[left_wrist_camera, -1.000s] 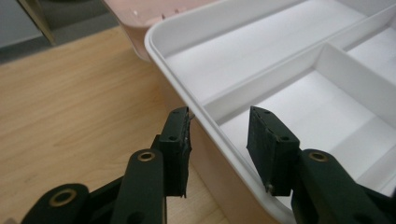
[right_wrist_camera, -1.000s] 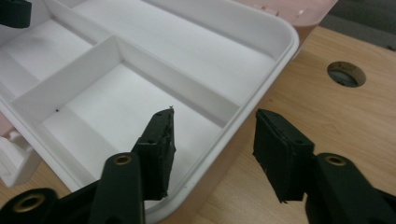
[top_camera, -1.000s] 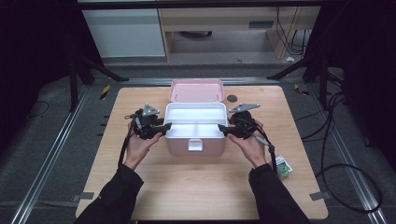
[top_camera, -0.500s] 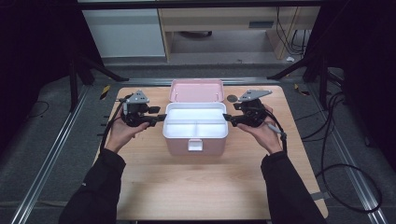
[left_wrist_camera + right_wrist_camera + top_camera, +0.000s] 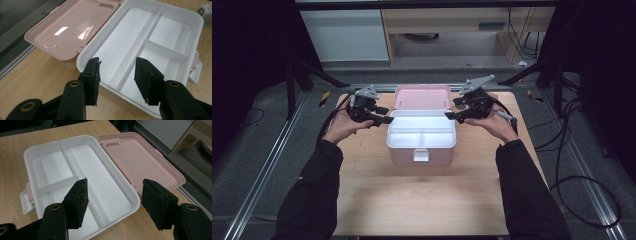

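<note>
High view: pink box (image 5: 421,134) sits open mid-table toward the far edge, lid laid back, white tray empty; left gripper (image 5: 384,118) and right gripper (image 5: 451,116) flank it, jaws apart, holding nothing—next, probably fetching contents.

Black long sleeves (image 5: 314,195) on both arms. Grippers (image 5: 382,118) black, grey triangular top plates, brass-ringed screw holes. Black cables trail off each.
</note>
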The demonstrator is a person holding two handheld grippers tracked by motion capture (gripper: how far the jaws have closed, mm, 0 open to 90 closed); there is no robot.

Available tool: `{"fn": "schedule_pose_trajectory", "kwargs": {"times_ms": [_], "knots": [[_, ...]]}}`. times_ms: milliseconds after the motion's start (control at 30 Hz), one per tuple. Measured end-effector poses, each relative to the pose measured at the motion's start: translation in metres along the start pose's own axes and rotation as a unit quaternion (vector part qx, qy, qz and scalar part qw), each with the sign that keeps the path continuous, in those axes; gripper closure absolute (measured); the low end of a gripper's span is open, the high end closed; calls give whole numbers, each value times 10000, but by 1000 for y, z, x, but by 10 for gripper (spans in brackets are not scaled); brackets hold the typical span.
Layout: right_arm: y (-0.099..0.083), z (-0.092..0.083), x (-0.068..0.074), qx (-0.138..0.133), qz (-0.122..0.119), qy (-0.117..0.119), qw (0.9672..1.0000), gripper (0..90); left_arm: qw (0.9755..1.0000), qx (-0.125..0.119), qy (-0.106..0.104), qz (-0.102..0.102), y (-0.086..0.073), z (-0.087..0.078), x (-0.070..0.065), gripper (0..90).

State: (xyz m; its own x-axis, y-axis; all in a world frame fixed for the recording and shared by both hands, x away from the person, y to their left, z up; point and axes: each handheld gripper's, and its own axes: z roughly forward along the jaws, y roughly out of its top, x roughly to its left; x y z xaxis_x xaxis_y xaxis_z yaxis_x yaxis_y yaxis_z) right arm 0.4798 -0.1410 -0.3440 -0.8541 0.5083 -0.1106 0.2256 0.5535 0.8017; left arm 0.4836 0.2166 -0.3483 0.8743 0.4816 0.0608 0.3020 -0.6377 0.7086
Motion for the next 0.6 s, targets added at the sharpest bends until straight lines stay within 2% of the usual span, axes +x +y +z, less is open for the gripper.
{"fn": "schedule_pose_trajectory", "kwargs": {"times_ms": [133,167,300,400,433,567,600], "knots": [[6,4,-4,124,-221,164,9995,401,9997,127,-111,193,5,7,1,554],[6,5,-5,160,-256,191,9994,407,9994,168,-213,215,6,9,1,559],[6,12,-8,388,-475,340,9975,417,9973,506,-367,388,12,17,2,559],[5,18,-9,610,-658,510,9947,427,9950,694,-486,530,16,24,3,563],[5,21,-9,748,-776,614,9923,437,9942,746,-518,574,17,26,3,569],[11,27,-8,884,-977,820,9879,468,9912,935,-556,753,19,34,1,588],[12,28,-7,956,-1026,856,9864,473,9912,935,-556,753,19,34,1,587]]}}
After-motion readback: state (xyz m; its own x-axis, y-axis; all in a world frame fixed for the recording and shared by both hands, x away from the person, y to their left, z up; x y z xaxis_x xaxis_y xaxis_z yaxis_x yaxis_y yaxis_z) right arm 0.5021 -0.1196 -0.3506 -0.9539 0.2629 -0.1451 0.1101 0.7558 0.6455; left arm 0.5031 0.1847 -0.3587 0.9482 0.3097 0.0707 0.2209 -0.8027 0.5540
